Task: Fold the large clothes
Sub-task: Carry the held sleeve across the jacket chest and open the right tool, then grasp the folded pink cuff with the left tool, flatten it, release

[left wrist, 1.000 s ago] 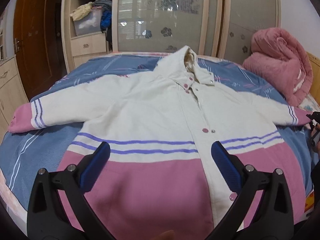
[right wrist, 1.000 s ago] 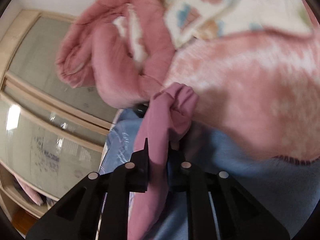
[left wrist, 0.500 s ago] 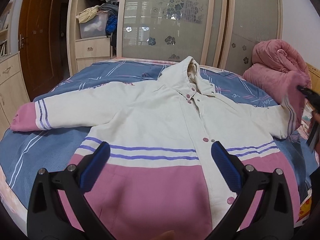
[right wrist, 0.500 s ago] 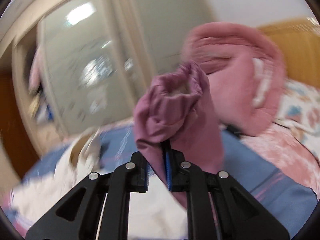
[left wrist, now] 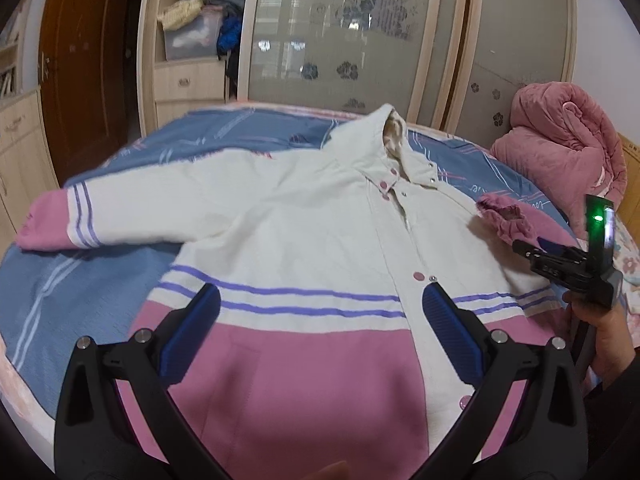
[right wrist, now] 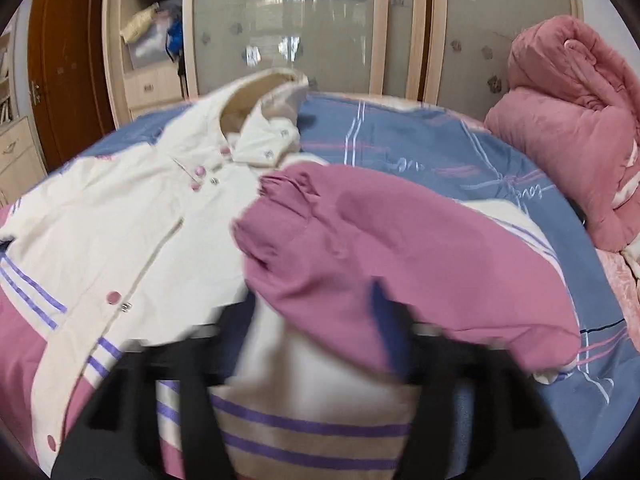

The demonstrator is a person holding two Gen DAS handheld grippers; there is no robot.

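Right gripper [right wrist: 316, 320] jaws, previously clamped on the pink cuff [right wrist: 280, 200], now stand apart. Sleeve [right wrist: 400, 256] now lies folded across the jacket [right wrist: 120, 232] front.

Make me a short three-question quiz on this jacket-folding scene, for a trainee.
1. True or false: the left tongs are shut on the jacket.
2. Where does the cuff near the right tongs lie? A on the jacket's front; B on the pink quilt; C in the wardrobe.
3. Fill in: the other sleeve lies stretched out on the ___ sheet.
Key: 1 false; 2 A; 3 blue.
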